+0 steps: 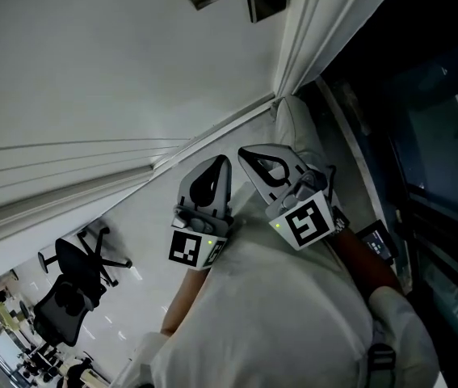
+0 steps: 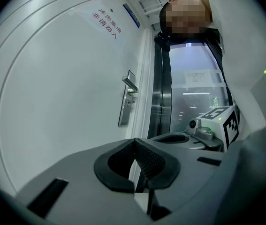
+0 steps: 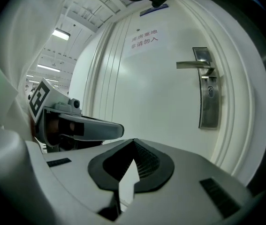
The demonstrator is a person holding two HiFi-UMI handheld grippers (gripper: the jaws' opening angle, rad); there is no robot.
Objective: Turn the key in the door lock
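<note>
**Jaws together on both tools, lock well ahead**

Nearest the lens, the left tool [image 2: 135,142] and right tool [image 3: 133,141] are seen closed, with nothing between the jaws. In the right gripper view the lock plate [image 3: 208,97] is mounted on the white door [image 3: 161,93], well apart from both tools. Its long axis is upright, and the lever handle [image 3: 193,64] points left. The left gripper view shows the plate only obliquely. The lock cylinder [image 3: 209,92] is too small to read.

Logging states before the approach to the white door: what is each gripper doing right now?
Left grey two-jaw gripper: closed, jaws together, holding nothing.
Right grey two-jaw gripper: closed, jaws together, holding nothing.
</note>
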